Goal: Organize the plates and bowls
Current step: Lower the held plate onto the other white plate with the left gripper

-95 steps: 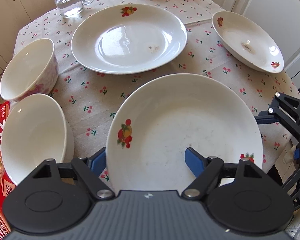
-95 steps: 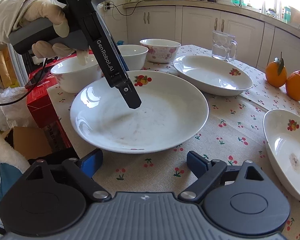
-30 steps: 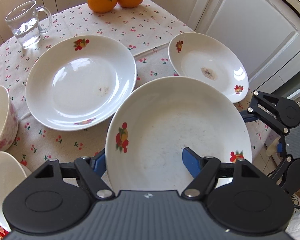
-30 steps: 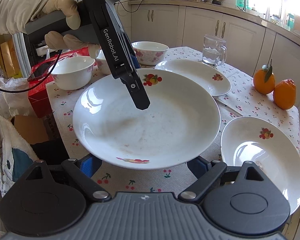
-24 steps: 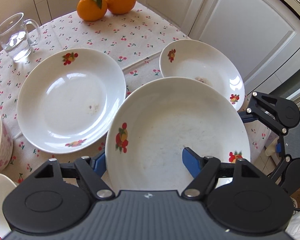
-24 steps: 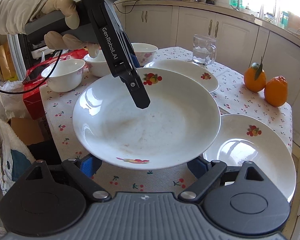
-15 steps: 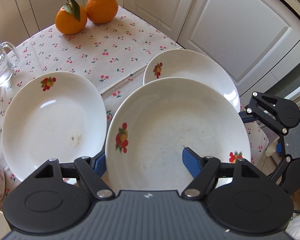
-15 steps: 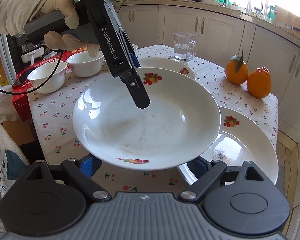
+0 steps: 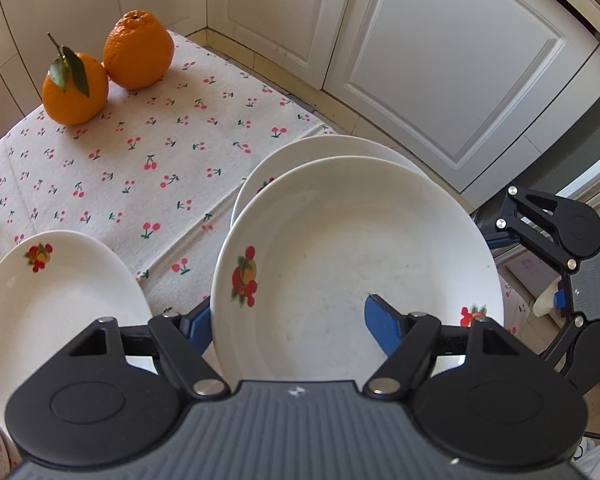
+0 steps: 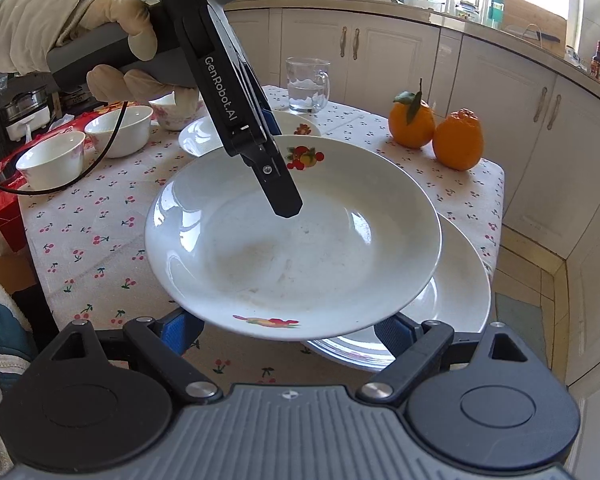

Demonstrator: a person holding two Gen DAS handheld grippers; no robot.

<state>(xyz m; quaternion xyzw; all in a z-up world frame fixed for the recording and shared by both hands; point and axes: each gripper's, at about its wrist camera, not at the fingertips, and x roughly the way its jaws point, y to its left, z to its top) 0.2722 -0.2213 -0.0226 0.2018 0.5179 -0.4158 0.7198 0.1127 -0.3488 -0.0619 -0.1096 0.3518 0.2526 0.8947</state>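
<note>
Gripping the near rim of a white fruit-printed plate (image 9: 356, 248), the left gripper (image 9: 288, 320) has one blue pad above the rim and the other below it, holding the dish in the air over a second plate (image 9: 332, 148) that lies at the table's corner. The right gripper (image 10: 288, 330) stands with its jaws wide, its blue pads just beneath the carried plate's edge — whether they press on it I cannot tell.

Only the right wrist view shows the gloved hand (image 10: 112, 40) on the left gripper's handle, two bowls (image 10: 88, 140) on the far side, a patterned bowl behind them, a glass mug (image 10: 306, 86) and the sunlit counter.

Both views show a third plate (image 9: 60, 300), two oranges (image 9: 104, 72) and the cherry-print tablecloth (image 9: 140, 168); white cabinet doors stand around the table.
</note>
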